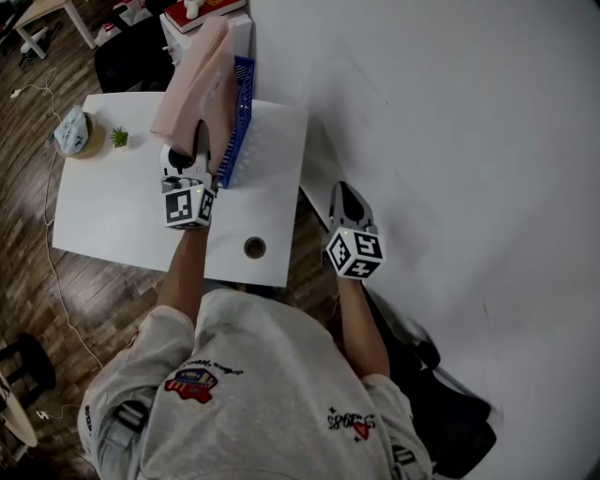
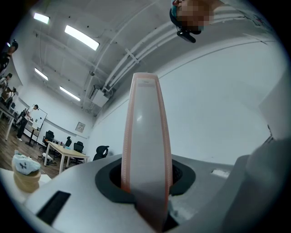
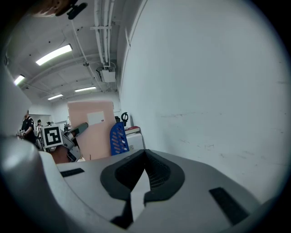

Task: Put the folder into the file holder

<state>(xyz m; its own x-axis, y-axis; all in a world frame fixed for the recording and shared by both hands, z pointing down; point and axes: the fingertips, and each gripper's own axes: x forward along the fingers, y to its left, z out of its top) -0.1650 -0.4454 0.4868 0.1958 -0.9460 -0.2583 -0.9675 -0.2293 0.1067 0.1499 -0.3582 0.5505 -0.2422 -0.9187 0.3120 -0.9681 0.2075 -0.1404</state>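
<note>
A pale pink folder (image 1: 195, 86) stands upright over the far side of the white table (image 1: 112, 216), its lower part pinched by my left gripper (image 1: 191, 152). Edge-on, the folder (image 2: 146, 141) rises straight out of that gripper (image 2: 146, 193), which is shut on it. The blue mesh file holder (image 1: 242, 111) stands just right of the folder, close against it. From the right gripper view the folder (image 3: 91, 129) is left of the file holder (image 3: 119, 138). My right gripper (image 1: 344, 199) hangs off the table's right edge, shut (image 3: 138, 182) with nothing in it.
A small green plant (image 1: 119, 137) and a blue-white object on a round base (image 1: 71, 131) sit at the table's far left. A round cable hole (image 1: 254, 247) lies near the front edge. A white box with a red book (image 1: 208, 13) stands behind the holder. A white wall runs along the right.
</note>
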